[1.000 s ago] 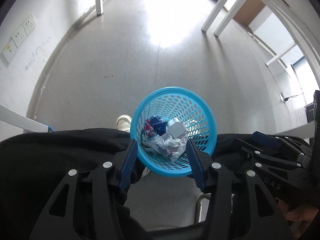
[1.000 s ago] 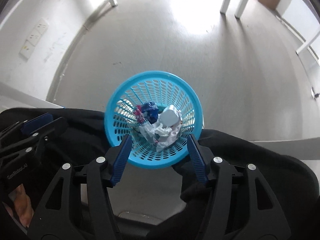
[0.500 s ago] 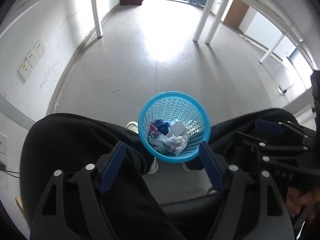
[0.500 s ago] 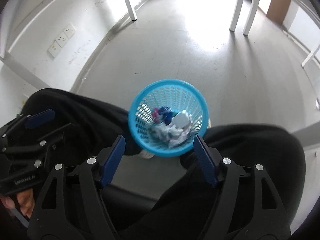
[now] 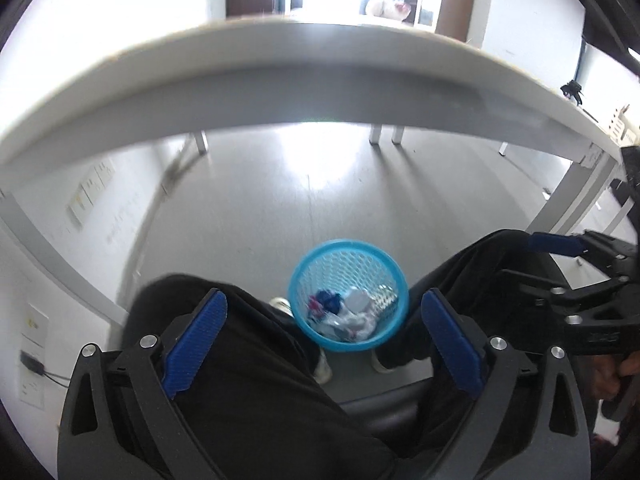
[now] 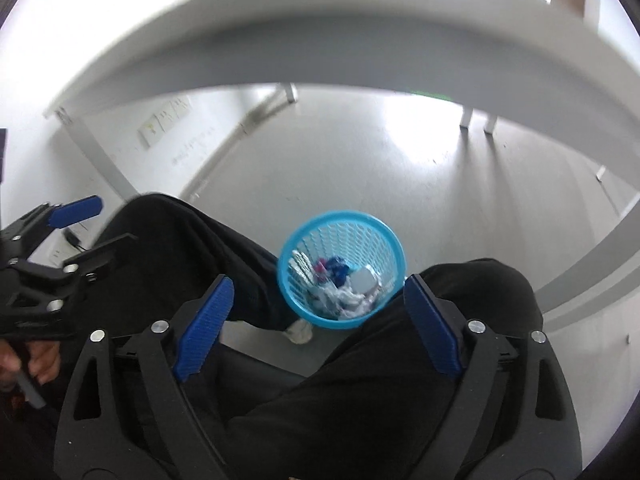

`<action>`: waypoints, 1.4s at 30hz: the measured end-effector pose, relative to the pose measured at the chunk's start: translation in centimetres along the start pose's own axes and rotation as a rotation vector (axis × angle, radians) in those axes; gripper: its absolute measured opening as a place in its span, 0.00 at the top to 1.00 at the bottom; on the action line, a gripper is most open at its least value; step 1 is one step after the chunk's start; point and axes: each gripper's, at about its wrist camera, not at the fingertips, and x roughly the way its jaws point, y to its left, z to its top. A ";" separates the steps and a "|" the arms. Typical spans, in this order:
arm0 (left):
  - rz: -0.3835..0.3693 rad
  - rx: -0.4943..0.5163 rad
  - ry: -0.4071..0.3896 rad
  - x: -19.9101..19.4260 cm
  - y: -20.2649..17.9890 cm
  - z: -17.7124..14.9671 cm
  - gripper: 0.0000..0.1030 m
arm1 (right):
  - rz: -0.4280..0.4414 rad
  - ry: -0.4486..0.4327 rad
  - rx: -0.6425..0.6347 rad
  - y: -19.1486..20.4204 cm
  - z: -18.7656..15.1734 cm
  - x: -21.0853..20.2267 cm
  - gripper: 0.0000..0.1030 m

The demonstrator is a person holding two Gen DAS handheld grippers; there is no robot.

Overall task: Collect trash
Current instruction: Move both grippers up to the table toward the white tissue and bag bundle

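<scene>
A white table (image 5: 320,76) arches over a grey floor (image 5: 320,200). Below it, a seated person's black-trousered legs (image 6: 192,248) flank a blue mesh basket (image 5: 394,280) standing on the floor, holding crumpled trash (image 5: 344,316). The left gripper (image 5: 324,340) and right gripper (image 6: 316,316) hover well above it, jaws opening wide, holding nothing.

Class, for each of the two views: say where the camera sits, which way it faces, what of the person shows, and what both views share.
Left wrist: sits behind the left tongs, facing down past the table edge; black-trousered legs and right tongs show.
Right wrist: sits behind the right tongs, facing down likewise; legs and left tongs show.
Shared: blue basket of trash on the floor between the feet; both tongs opening, empty.
</scene>
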 end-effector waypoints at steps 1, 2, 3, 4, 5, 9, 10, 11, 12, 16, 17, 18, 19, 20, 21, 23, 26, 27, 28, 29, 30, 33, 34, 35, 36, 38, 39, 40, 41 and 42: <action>0.001 0.001 -0.008 -0.3 -0.1 0.2 0.06 | 0.011 -0.019 0.002 0.0 0.0 -0.9 0.16; 0.001 -0.003 -0.014 -0.8 -0.1 0.4 0.06 | 0.017 -0.035 0.003 0.1 0.1 -1.5 0.14; -0.001 -0.007 -0.017 -1.0 -0.1 0.6 0.06 | 0.015 -0.051 0.002 0.1 0.1 -2.2 0.13; -0.005 -0.007 -0.019 -1.2 -0.2 0.8 0.06 | 0.011 -0.065 0.001 0.2 0.2 -2.7 0.13; -0.007 -0.005 -0.023 -1.4 -0.2 0.9 0.06 | 0.007 -0.081 0.001 0.2 0.4 -3.4 0.13; -0.004 0.022 -0.056 -2.5 -0.9 1.8 0.06 | 0.009 -0.151 -0.003 0.5 1.4 -5.8 0.09; -0.008 0.029 -0.068 -2.8 -1.1 2.1 0.06 | 0.006 -0.168 -0.005 0.5 1.8 -6.4 0.09; -0.014 0.033 -0.081 -3.2 -1.2 2.6 0.06 | 0.000 -0.184 -0.006 0.4 2.4 -7.0 0.09; -0.021 0.034 -0.096 -3.6 -1.1 3.1 0.06 | -0.010 -0.202 -0.003 0.3 3.0 -7.6 0.09; -0.045 0.031 -0.170 -5.2 -0.6 6.2 0.06 | -0.049 -0.280 0.012 -0.4 6.1 -9.9 0.09; -0.050 0.023 -0.187 -5.6 -0.4 7.1 0.06 | -0.060 -0.295 0.017 -0.5 7.0 -10.3 0.09; -0.056 0.016 -0.202 -5.8 -0.2 8.0 0.06 | -0.069 -0.309 0.020 -0.7 7.8 -10.5 0.09; -0.062 0.009 -0.216 -6.0 0.1 9.0 0.06 | -0.077 -0.321 0.021 -0.8 8.7 -10.8 0.09; -0.067 0.005 -0.226 -6.0 0.3 9.8 0.06 | -0.090 -0.336 0.025 -1.1 9.6 -11.0 0.09; -0.073 0.004 -0.238 -6.0 0.5 10.7 0.06 | -0.102 -0.349 0.032 -1.5 10.4 -11.1 0.09; -0.079 0.010 -0.255 -5.7 0.7 12.5 0.06 | -0.120 -0.365 0.033 -1.9 12.3 -11.1 0.09; -0.069 0.002 -0.262 -4.7 1.1 15.3 0.06 | -0.152 -0.375 0.035 -2.8 14.9 -10.5 0.09; -0.069 -0.007 -0.260 -4.4 1.3 16.3 0.06 | -0.159 -0.370 0.038 -3.0 15.9 -10.1 0.09; -0.072 -0.021 -0.258 -3.9 1.7 17.3 0.06 | -0.166 -0.370 0.044 -3.3 16.7 -9.8 0.09; -0.074 -0.032 -0.258 -3.6 2.0 18.1 0.06 | -0.169 -0.373 0.046 -3.6 17.8 -9.7 0.09; -0.077 -0.042 -0.255 -3.2 2.4 18.9 0.06 | -0.169 -0.369 0.041 -3.7 18.7 -9.3 0.09; -0.073 -0.062 -0.229 -1.3 3.0 21.5 0.06 | -0.152 -0.356 0.043 -4.4 21.4 -7.7 0.09; -0.070 -0.064 -0.222 -0.7 3.2 22.2 0.06 | -0.149 -0.351 0.047 -4.8 22.3 -7.0 0.09; -0.065 -0.068 -0.212 0.0 3.4 23.1 0.06 | -0.153 -0.347 0.049 -5.1 23.3 -6.3 0.09; -0.062 -0.072 -0.203 0.8 3.5 23.9 0.06 | -0.160 -0.342 0.053 -5.5 24.4 -5.6 0.09; -0.064 -0.087 -0.181 2.2 3.9 25.7 0.06 | -0.156 -0.327 0.068 -6.5 26.2 -4.2 0.09; -0.065 -0.097 -0.170 2.9 4.1 26.5 0.06 | -0.156 -0.318 0.076 -6.9 27.1 -3.5 0.09; -0.068 -0.110 -0.158 3.6 4.4 27.4 0.06 | -0.157 -0.314 0.082 -7.4 28.1 -2.7 0.09; -0.075 -0.120 -0.146 4.3 4.7 28.1 0.06 | -0.161 -0.310 0.081 -7.6 28.8 -2.2 0.09; -0.082 -0.125 -0.133 4.9 4.8 28.8 0.06 | -0.163 -0.305 0.075 -7.7 29.6 -1.5 0.09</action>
